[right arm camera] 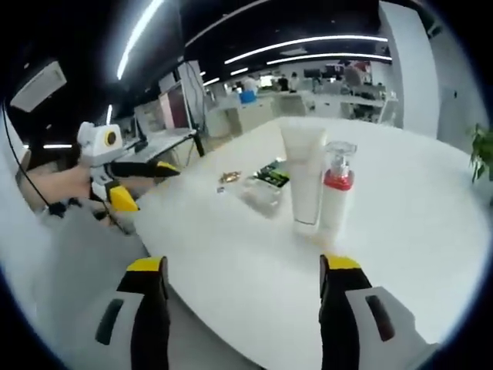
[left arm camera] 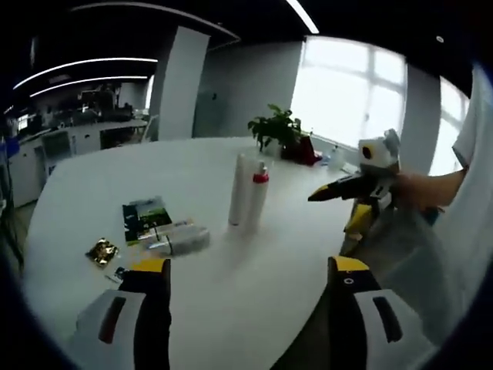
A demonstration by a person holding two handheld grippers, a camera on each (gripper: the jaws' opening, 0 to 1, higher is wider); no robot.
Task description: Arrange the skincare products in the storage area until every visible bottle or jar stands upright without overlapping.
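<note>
**Two bottles upright, one product lying flat**

A broad white surface (left arm camera: 231,285) stands in an open office with strip lights, a bright window and a potted plant (left arm camera: 276,127) at its far edge. No label writing is legible. In the left gripper view, a tall white tube (left arm camera: 239,189) and a red-collared pump bottle (left arm camera: 258,196) stand upright, touching, beyond the left tool (left arm camera: 250,281), whose jaws are wide and empty. Left of them a clear bottle (left arm camera: 181,240) lies flat beside a green booklet (left arm camera: 145,216) and a gold sachet (left arm camera: 102,251). The right tool (right arm camera: 245,281) is wide, empty, near the pair.
</note>
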